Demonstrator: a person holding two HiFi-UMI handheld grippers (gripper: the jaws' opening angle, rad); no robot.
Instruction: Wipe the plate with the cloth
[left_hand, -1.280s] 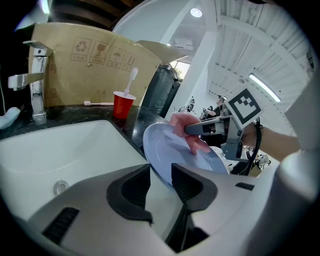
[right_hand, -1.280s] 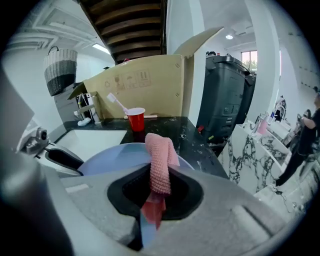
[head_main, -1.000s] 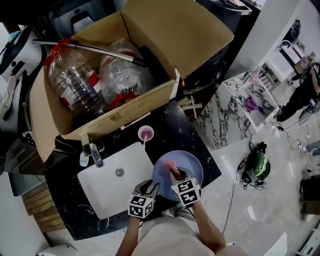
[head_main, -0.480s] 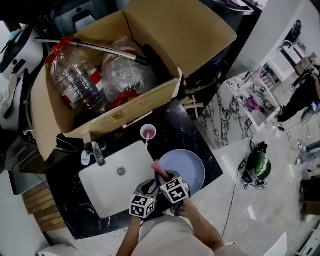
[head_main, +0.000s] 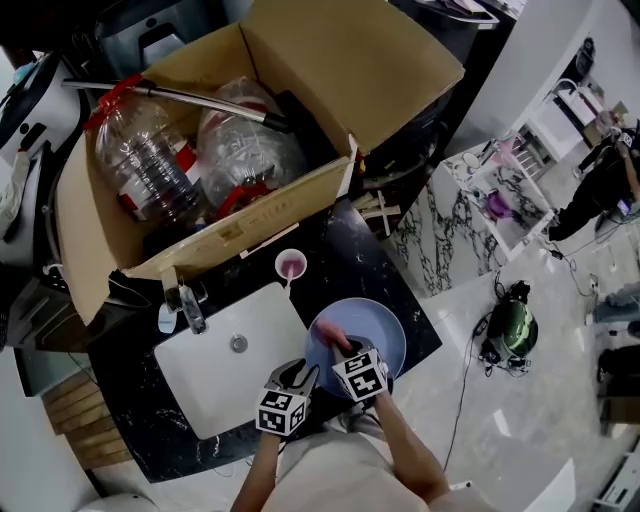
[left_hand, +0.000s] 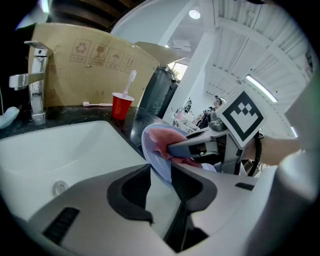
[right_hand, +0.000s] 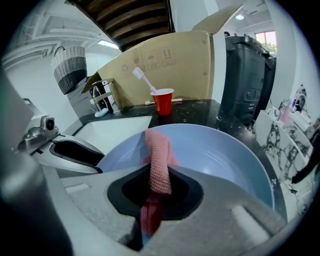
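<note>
Beside sink (head_main: 215, 385), L gripper (left_hand: 161, 182) jaws clamp plate (right_hand: 220, 150) rim; R gripper (right_hand: 157, 192) jaws pinch cloth (right_hand: 159, 160) on plate.

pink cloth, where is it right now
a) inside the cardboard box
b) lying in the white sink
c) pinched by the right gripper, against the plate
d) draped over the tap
C: the right gripper view shows the cloth clamped between the fingers of the right gripper, with its free end lying against the plate.
</note>
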